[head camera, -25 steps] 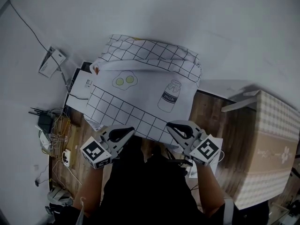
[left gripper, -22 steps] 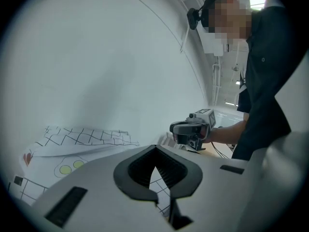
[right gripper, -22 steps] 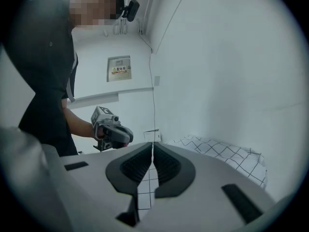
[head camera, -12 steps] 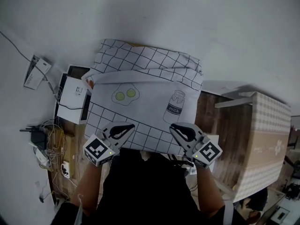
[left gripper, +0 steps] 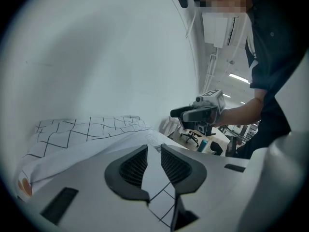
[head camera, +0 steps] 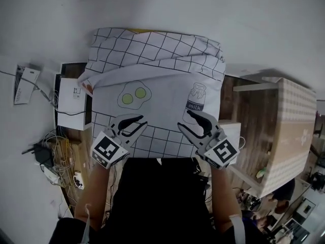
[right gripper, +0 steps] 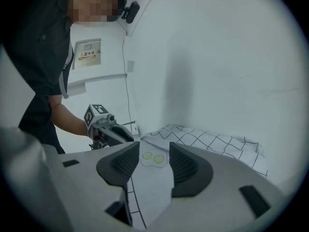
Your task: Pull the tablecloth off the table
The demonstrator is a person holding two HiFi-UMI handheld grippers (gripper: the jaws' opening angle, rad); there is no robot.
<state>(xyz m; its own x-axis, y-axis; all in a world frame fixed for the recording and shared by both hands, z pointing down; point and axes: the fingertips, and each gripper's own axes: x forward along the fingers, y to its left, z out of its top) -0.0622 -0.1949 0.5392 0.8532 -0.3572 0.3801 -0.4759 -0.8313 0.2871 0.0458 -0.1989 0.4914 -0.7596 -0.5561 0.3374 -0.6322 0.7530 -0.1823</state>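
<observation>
The white tablecloth (head camera: 157,70) with a black grid, a fried-egg print (head camera: 133,94) and a milk-bottle print (head camera: 195,98) lies bunched, its far part folded over. My left gripper (head camera: 142,122) is at the cloth's near left edge, my right gripper (head camera: 184,120) at its near right edge. Both sets of jaws are opening. In the left gripper view the left gripper (left gripper: 153,149) shows a narrow gap with cloth (left gripper: 87,144) running through it. The right gripper (right gripper: 154,146) stands wider in its own view, cloth (right gripper: 207,141) lying between its pads without being pressed.
A white box (head camera: 71,103) sits just left of the cloth, with cables and plugs (head camera: 56,156) on the wooden floor (head camera: 238,100) below it. A checked beige box (head camera: 294,131) stands at the right. A white wall (head camera: 203,14) lies beyond the cloth.
Both grippers were shut on the cloth's near edge; now their jaws have parted. The cloth has come nearer and spreads wider in the head view.
</observation>
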